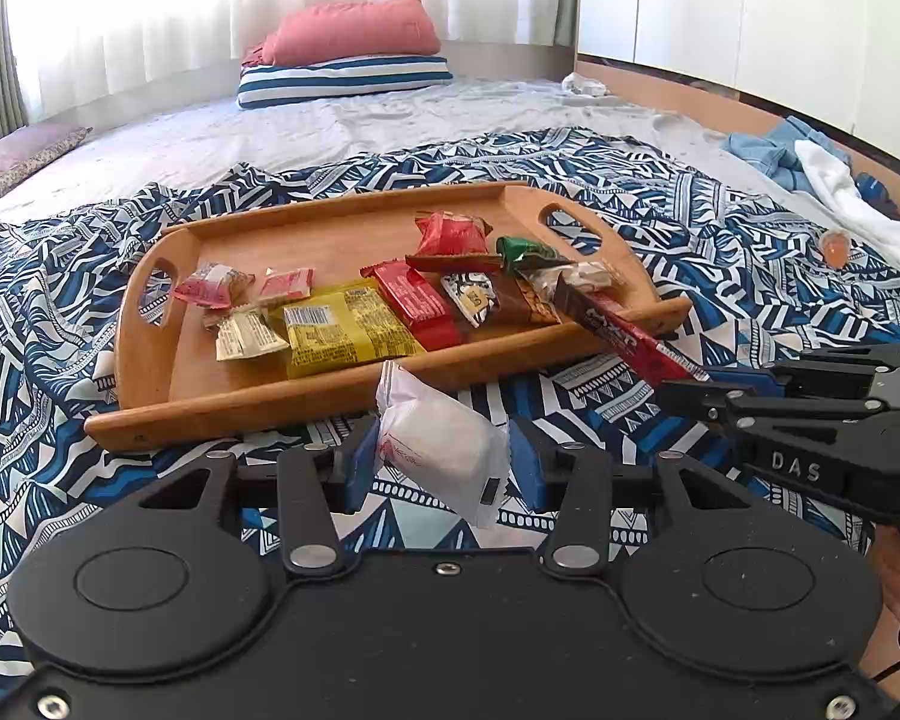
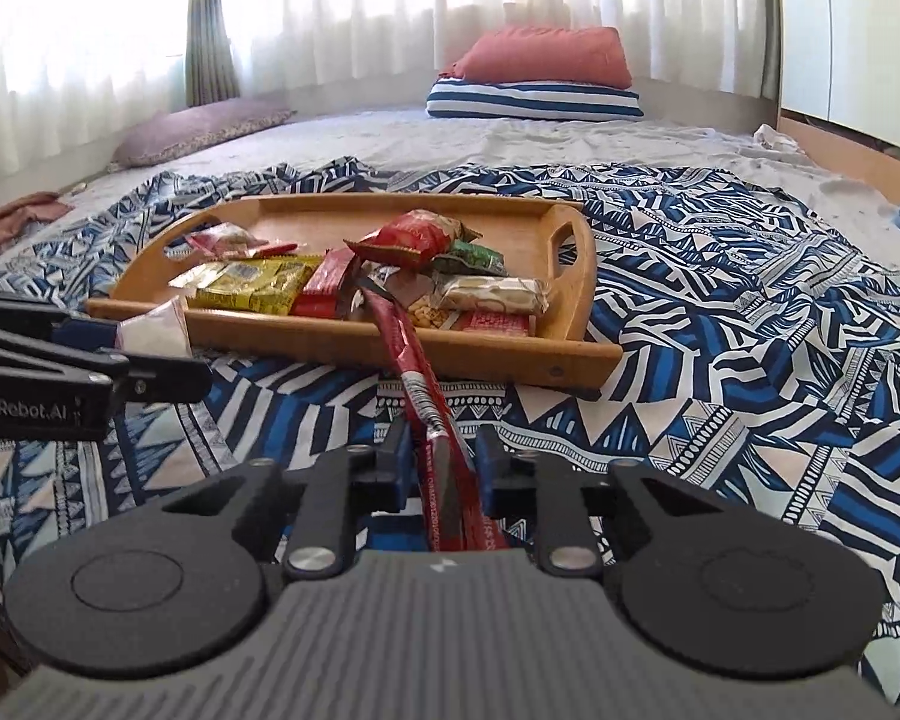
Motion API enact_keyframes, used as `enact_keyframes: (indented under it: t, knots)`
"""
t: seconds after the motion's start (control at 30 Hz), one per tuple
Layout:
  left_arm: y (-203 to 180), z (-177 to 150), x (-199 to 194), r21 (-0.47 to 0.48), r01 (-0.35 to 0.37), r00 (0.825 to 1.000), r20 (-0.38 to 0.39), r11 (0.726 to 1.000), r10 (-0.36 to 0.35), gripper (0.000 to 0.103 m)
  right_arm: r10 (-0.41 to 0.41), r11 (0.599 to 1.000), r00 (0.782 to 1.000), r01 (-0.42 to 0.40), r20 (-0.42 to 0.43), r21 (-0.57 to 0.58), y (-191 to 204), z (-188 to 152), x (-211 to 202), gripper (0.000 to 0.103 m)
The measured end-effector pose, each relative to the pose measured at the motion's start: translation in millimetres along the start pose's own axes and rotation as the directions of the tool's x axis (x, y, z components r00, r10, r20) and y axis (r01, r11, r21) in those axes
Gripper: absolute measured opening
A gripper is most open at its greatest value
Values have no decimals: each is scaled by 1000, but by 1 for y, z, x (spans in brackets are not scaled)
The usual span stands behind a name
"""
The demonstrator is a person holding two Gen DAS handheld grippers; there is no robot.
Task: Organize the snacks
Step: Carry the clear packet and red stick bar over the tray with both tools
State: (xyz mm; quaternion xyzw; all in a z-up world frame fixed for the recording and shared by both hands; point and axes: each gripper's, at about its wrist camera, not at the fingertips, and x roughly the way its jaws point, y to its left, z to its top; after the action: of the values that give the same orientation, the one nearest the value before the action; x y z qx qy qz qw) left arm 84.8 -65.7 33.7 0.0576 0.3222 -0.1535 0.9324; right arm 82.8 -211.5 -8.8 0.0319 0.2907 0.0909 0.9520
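A wooden tray (image 1: 222, 402) (image 2: 576, 312) with several snack packets sits on the patterned blanket. My left gripper (image 1: 444, 456) is shut on a white snack packet (image 1: 438, 438), held just in front of the tray's near rim; the packet also shows in the right wrist view (image 2: 156, 324). My right gripper (image 2: 441, 462) is shut on a long red snack stick (image 2: 417, 372), whose far end reaches over the tray's near rim onto the other packets. The stick also shows in the left wrist view (image 1: 624, 330), with the right gripper (image 1: 699, 387) at its right end.
The blue and white blanket (image 2: 720, 324) covers the bed around the tray. A small orange jelly cup (image 1: 835, 246) lies to the right. Pillows (image 1: 348, 54) lie at the far end. Clothes (image 1: 810, 162) lie along the right edge.
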Motion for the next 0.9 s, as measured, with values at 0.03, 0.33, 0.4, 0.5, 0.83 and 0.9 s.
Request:
enact_keyframes:
  t: [0.03, 0.33, 0.4, 0.5, 0.83, 0.9]
  knots:
    - [1, 1, 0, -2, 0, 1000, 2, 1000, 0, 44, 1, 1000, 1000, -1, 3, 11, 0, 2, -1, 22]
    - [15, 17, 3, -60, -14, 1000, 14, 998, 15, 43, -10, 996, 1000, 9, 13, 86, 5, 21, -8, 21]
    - [18, 22, 4, -66, -16, 1000, 18, 998, 17, 43, -15, 997, 1000, 13, 21, 80, 8, 27, -10, 21]
    - [24, 31, 5, -71, -24, 999, 30, 997, 26, 43, -23, 998, 999, 21, 34, 63, 13, 38, -13, 21]
    - [55, 66, 10, -118, -34, 996, 73, 992, 42, 43, -42, 999, 997, 41, 70, 19, 20, 73, -3, 21]
    - [64, 73, 13, -129, -20, 996, 80, 991, 31, 43, -45, 999, 997, 44, 71, 14, 19, 81, 2, 21]
